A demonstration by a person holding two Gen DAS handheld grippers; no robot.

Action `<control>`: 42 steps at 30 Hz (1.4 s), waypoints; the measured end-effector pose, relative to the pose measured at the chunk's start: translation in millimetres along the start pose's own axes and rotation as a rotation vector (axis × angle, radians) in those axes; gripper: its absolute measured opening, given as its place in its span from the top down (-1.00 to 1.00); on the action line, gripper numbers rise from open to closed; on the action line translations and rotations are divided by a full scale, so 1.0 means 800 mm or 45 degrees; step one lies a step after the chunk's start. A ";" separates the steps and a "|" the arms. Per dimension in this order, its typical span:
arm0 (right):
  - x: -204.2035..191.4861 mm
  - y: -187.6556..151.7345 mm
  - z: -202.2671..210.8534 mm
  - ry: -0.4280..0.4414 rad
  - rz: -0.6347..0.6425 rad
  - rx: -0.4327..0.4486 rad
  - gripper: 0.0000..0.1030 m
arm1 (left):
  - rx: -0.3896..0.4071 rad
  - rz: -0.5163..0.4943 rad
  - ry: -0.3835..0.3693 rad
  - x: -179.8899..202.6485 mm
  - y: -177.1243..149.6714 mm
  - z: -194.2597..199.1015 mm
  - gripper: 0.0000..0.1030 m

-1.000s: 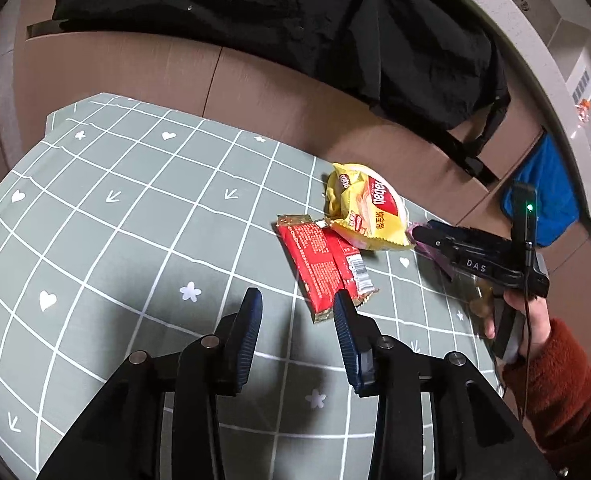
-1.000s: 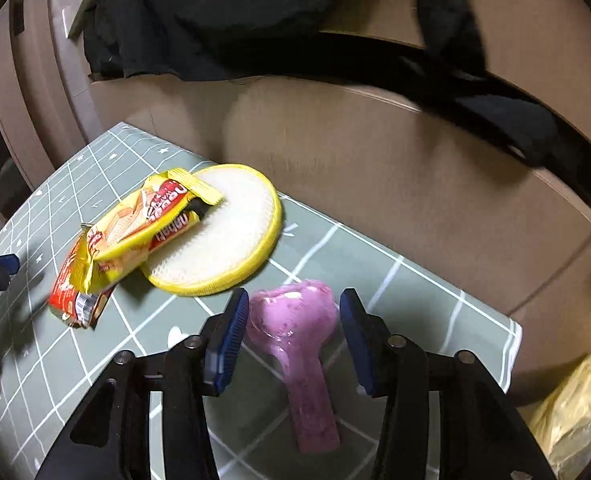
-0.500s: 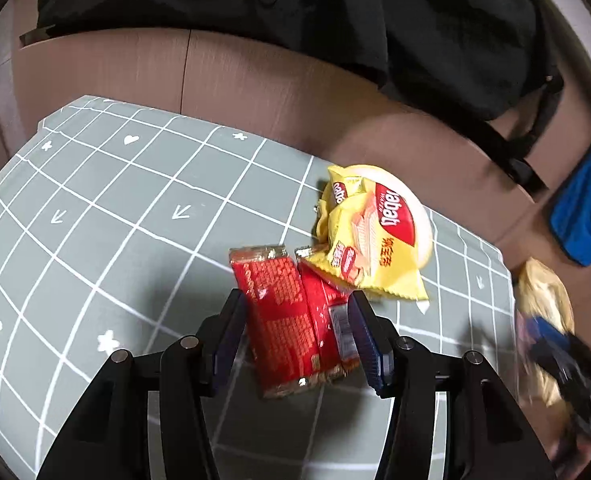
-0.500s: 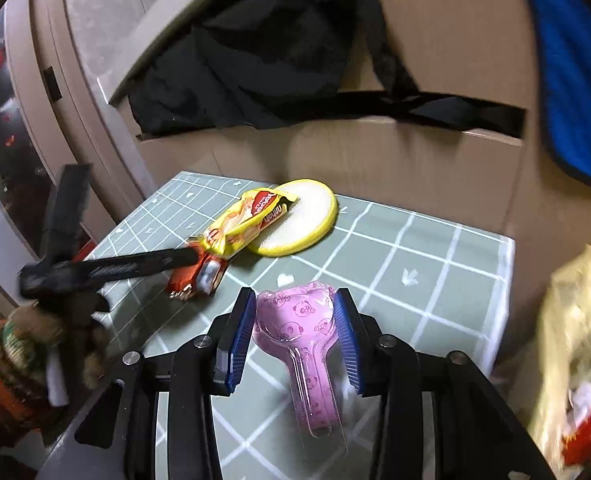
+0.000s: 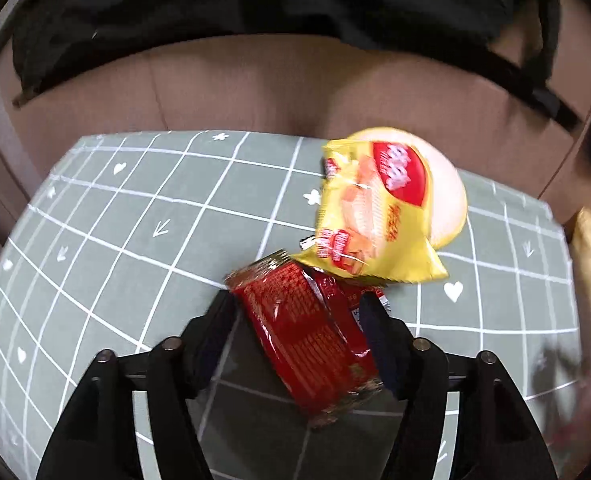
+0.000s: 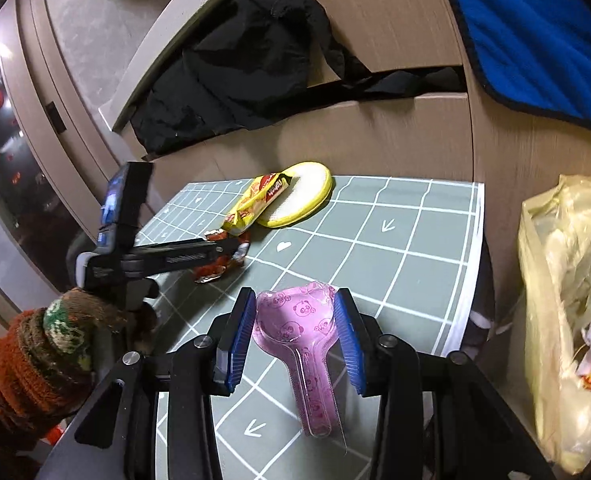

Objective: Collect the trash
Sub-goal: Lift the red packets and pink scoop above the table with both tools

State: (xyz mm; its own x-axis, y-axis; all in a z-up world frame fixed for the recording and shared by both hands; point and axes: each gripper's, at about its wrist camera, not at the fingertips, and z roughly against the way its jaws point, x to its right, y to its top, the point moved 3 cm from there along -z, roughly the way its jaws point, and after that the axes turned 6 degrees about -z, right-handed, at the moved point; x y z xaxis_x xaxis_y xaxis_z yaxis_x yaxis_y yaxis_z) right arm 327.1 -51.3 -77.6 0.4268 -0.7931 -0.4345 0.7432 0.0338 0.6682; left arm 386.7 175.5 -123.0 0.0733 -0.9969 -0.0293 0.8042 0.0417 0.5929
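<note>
Left claw (image 5: 299,320) is down on the worktop covered in a grey-green cloth with white grid lines (image 5: 143,216), its two dark fingers standing either side of the crinkled red foil snack wrapper (image 5: 311,336); the fingers are spread around it, and the blur makes it hard to say whether the pads are touching the foil. The red wrapper lies flat on the cloth, its far end tucked just under the yellow crisp packet with the red label (image 5: 375,208). That yellow packet lies partly on top of a round white pad with a yellow rim (image 5: 447,200), near the far edge of the worktop. Over on the right, the right claw (image 6: 295,340) has its blue-padded fingers (image 6: 237,340) on both sides of the pink transparent plastic scoop-shaped package with panda prints (image 6: 303,332), wide end between the pads, narrow handle running back toward the camera; it looks gripped, lifted clear of the cloth. From the right wrist view the left claw shows at the red wrapper, held by a hand in a brown and orange knitted sleeve (image 6: 59,332). Off the worktop's right edge sits a pale yellow plastic bag (image 6: 567,304) with scraps inside.
</note>
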 end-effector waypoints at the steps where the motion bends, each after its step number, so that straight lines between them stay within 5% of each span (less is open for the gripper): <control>1: -0.001 -0.002 0.001 0.005 -0.006 0.001 0.26 | -0.001 0.019 -0.009 0.000 0.001 -0.001 -0.31; 11: -0.007 -0.019 0.022 -0.013 -0.031 0.016 0.26 | -0.021 0.065 0.009 0.001 0.005 -0.004 -0.31; 14: -0.015 -0.024 0.028 -0.020 -0.016 0.018 0.26 | 0.032 0.071 -0.064 -0.004 -0.002 0.005 0.57; 17: -0.023 -0.024 0.034 -0.026 0.010 0.025 0.26 | 0.066 0.111 -0.145 -0.016 -0.021 0.022 0.84; 32: -0.049 -0.015 0.035 0.012 0.057 0.043 0.26 | 0.344 0.057 -0.168 -0.023 -0.065 0.159 0.88; 38: -0.051 -0.017 0.036 0.005 0.065 0.033 0.26 | 0.342 0.002 -0.180 -0.018 -0.072 0.168 0.88; 42: -0.052 -0.020 0.033 0.008 0.059 0.017 0.26 | 0.239 0.033 -0.335 -0.022 -0.088 0.142 0.85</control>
State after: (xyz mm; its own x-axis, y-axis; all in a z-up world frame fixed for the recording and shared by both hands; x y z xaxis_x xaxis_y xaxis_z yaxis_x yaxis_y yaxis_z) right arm 283.9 -35.0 -54.6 0.4639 -0.7869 -0.4070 0.7157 0.0621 0.6956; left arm 261.9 182.7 -72.5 -0.0821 -0.9798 0.1824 0.6797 0.0788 0.7292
